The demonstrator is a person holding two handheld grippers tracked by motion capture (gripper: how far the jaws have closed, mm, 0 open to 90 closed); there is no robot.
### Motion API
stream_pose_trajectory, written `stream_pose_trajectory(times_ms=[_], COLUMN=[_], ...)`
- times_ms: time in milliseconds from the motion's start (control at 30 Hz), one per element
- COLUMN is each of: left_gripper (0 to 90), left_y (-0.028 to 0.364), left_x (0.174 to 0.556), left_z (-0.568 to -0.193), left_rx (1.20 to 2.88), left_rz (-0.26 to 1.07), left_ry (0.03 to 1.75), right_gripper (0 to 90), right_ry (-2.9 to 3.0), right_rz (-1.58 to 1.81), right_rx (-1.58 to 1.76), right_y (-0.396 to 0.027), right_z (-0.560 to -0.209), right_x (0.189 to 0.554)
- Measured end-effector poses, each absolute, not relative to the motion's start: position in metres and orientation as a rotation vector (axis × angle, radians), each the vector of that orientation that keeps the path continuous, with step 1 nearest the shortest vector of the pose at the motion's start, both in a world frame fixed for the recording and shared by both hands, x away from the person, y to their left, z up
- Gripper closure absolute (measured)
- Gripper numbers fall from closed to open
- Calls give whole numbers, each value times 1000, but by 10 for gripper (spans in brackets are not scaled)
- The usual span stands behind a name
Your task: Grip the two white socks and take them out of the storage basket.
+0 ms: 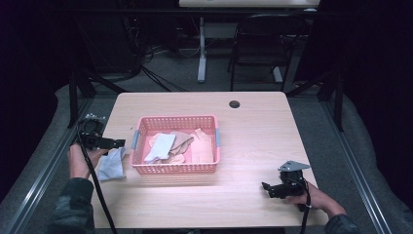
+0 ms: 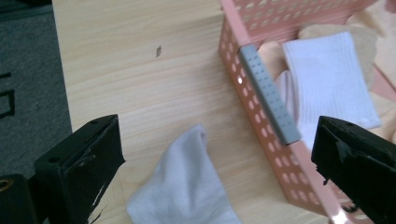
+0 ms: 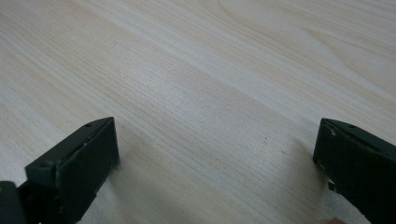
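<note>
A pink plastic basket sits on the wooden table left of centre, with a white sock, beige socks and a pale pink piece inside. A light grey sock lies loose on the table at the basket's left. My left gripper hovers over that sock, open and holding nothing. In the left gripper view the sock lies below the open jaws of that gripper, beside the basket wall and its grey handle. My right gripper rests open at the front right, over bare wood.
A dark cable hole marks the table's far side. The table's left edge and grey carpet run close to my left hand. Behind the table stand a black chair and a white desk leg.
</note>
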State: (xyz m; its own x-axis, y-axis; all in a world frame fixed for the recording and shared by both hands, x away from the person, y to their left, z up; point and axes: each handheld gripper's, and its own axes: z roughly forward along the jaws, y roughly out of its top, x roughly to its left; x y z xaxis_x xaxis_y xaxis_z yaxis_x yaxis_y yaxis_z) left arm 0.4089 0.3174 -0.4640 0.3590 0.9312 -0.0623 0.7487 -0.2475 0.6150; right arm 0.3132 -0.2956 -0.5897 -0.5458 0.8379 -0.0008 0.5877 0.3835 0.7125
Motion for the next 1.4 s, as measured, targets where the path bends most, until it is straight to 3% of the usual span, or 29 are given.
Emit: stream_pose_trajectory(times_ms=[533,1400], left_gripper=[0,0], left_y=[285,218], left_x=[412,417], left_z=[-444,-454], left_rx=[2117,2197], left_rz=[427,427], left_ry=[1352,1245], right_gripper=[0,0], right_ry=[2287,2289], right_rz=[956,959], right_rx=[1239,1242], right_y=[-296,-296], right_z=[-590,-590], right_x=[313,313])
